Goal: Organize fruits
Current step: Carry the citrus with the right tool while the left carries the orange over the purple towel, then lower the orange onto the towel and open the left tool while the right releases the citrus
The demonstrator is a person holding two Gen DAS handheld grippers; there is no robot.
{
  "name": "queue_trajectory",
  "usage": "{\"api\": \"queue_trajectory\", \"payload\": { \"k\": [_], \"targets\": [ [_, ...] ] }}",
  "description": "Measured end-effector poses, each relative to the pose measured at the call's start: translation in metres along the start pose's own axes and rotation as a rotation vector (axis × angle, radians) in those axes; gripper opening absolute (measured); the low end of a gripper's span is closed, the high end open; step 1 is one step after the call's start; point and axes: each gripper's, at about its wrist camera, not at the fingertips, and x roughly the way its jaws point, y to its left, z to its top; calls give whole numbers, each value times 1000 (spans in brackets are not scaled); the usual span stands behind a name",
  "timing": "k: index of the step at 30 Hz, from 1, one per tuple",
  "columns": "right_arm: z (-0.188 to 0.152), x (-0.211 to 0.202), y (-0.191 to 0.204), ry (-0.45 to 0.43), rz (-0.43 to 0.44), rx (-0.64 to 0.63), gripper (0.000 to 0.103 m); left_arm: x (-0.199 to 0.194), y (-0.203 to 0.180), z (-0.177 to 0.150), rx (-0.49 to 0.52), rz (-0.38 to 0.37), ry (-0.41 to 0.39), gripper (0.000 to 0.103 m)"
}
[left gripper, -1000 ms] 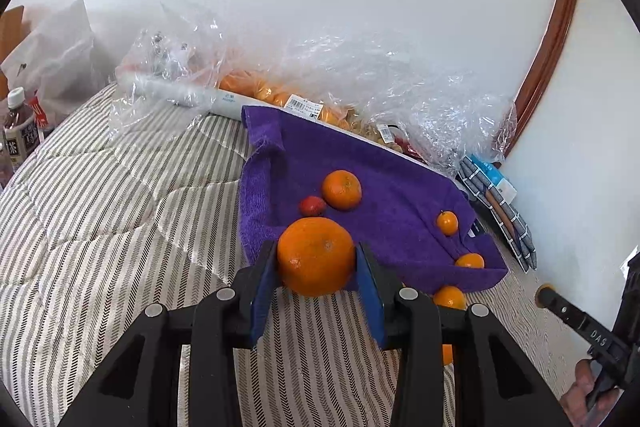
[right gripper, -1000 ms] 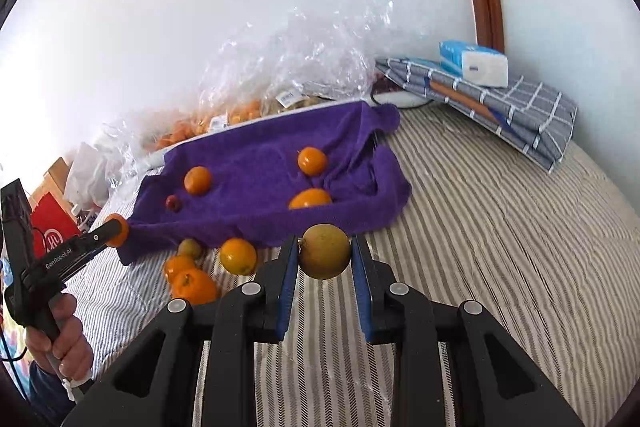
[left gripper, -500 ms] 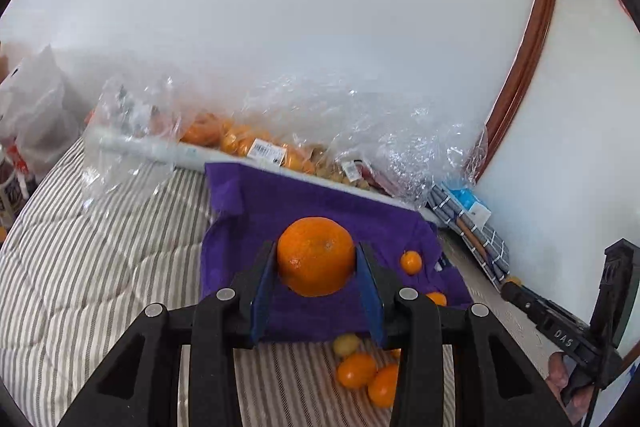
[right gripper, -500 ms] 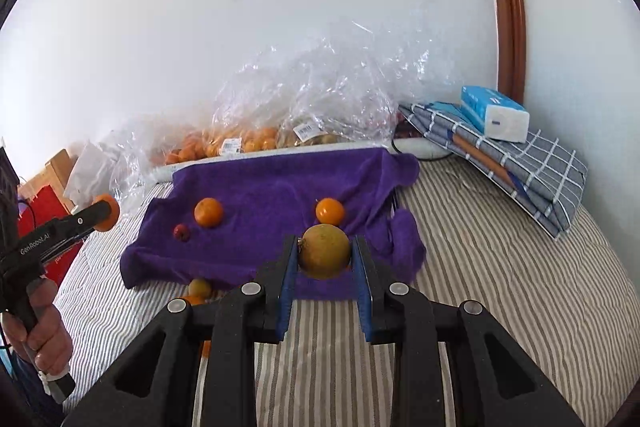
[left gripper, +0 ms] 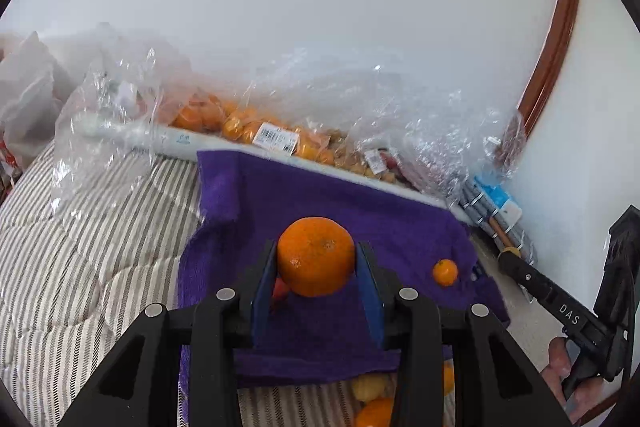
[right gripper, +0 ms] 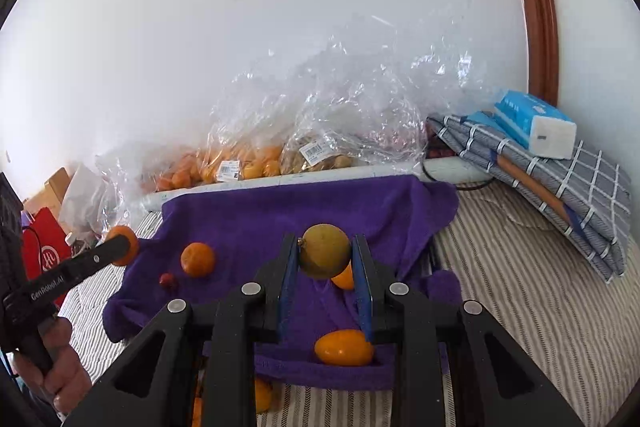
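My left gripper (left gripper: 316, 267) is shut on a large orange (left gripper: 316, 255) and holds it above the purple towel (left gripper: 320, 203). My right gripper (right gripper: 325, 261) is shut on a yellow-green fruit (right gripper: 325, 251), also above the towel (right gripper: 280, 215). On the towel lie an orange (right gripper: 197, 259), a small red fruit (right gripper: 168, 280), a small orange (left gripper: 445, 272) and an oval orange fruit (right gripper: 344, 347). Loose fruits (left gripper: 374, 399) lie on the striped bedding below the towel's near edge.
Clear plastic bags of oranges (right gripper: 236, 163) and brown fruit line the wall behind the towel. Folded grey checked cloth with a blue tissue pack (right gripper: 532, 125) sits at the right. A red bag (right gripper: 44, 251) and white bags are at the left.
Both grippers have moved forward over the towel with their fruits still held. The left one now has the red fruit just beneath its jaws.
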Motion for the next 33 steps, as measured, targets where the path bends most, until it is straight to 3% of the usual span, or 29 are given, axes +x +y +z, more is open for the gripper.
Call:
{"api": "queue_trajectory", "payload": {
  "k": [7, 15, 23, 33],
  "targets": [
    [-17, 21, -4, 55, -47, -33, 27, 13, 4, -8, -8, 7, 40, 37],
    [-23, 36, -14, 114, -20, 19, 27, 23, 13, -7, -28, 37, 52, 37],
    [-31, 46, 2, 159, -31, -46, 27, 31, 9, -11, -22, 25, 100, 37],
    [-32, 49, 2, 172, -38, -46, 28, 32, 8, -11, -13, 28, 116, 38]
  ]
}}
